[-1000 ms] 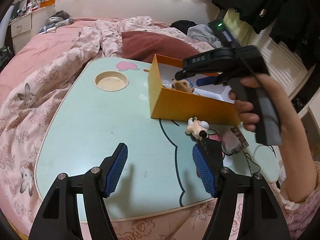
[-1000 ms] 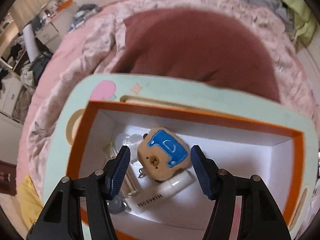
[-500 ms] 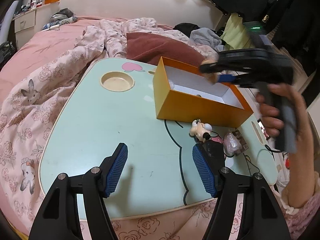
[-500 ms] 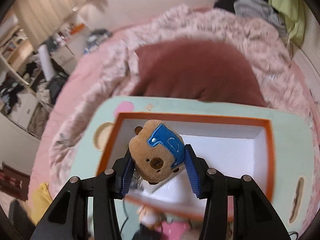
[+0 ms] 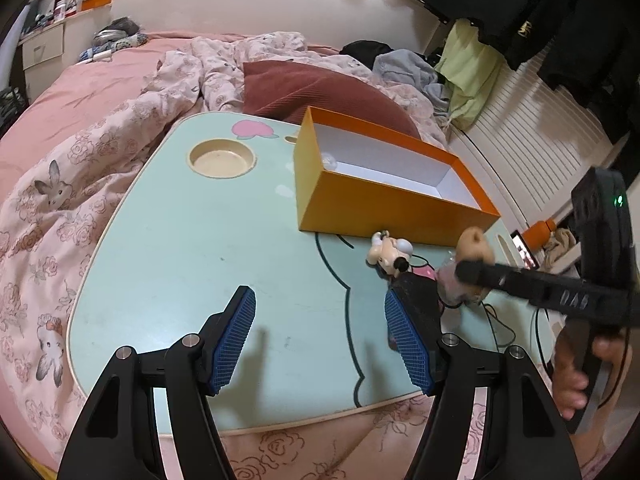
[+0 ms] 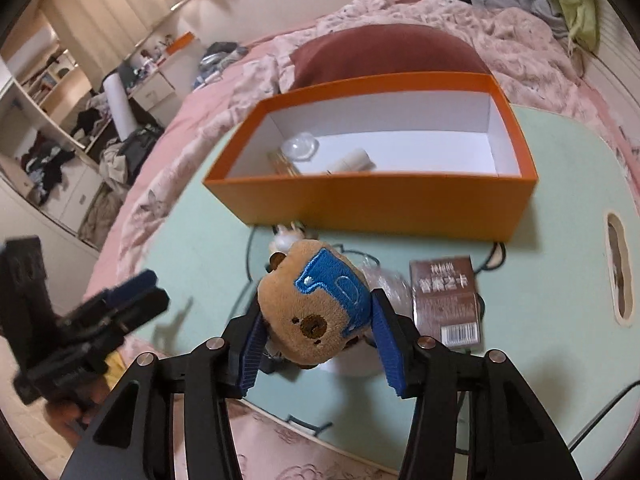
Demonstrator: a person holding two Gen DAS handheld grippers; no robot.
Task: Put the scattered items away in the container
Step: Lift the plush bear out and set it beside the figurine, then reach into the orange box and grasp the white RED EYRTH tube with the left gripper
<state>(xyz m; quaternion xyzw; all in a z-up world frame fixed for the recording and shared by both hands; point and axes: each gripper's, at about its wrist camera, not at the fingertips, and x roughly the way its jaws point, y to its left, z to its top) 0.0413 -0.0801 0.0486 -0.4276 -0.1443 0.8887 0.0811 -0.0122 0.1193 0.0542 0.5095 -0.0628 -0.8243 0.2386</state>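
Note:
An orange box (image 6: 380, 200) (image 5: 384, 204) stands open on the mint table (image 5: 200, 260). Inside lie a clear round piece (image 6: 300, 146) and a white tube (image 6: 352, 160). My right gripper (image 6: 318, 308) grips a brown bear plush (image 6: 316, 316) with a blue patch, held above the table in front of the box. Its jaws are opening slightly with the bear still between the pads. The left wrist view shows that bear (image 5: 476, 246) at the right. A small cream figure (image 5: 390, 250) lies by the box wall. A brown packet (image 6: 446, 300) lies nearby. My left gripper (image 5: 320, 332) hangs open over bare table.
A round cup recess (image 5: 222, 158) sits at the table's far left. A black object (image 5: 416, 288) and a thin cable (image 5: 500, 328) lie at the right. Pink floral bedding (image 5: 80, 152) and a dark red pillow (image 5: 312, 88) surround the table.
My right gripper closed on the bear inside the box, lifted it out and drew it back over the front wall to the table's near side. The left gripper stayed put.

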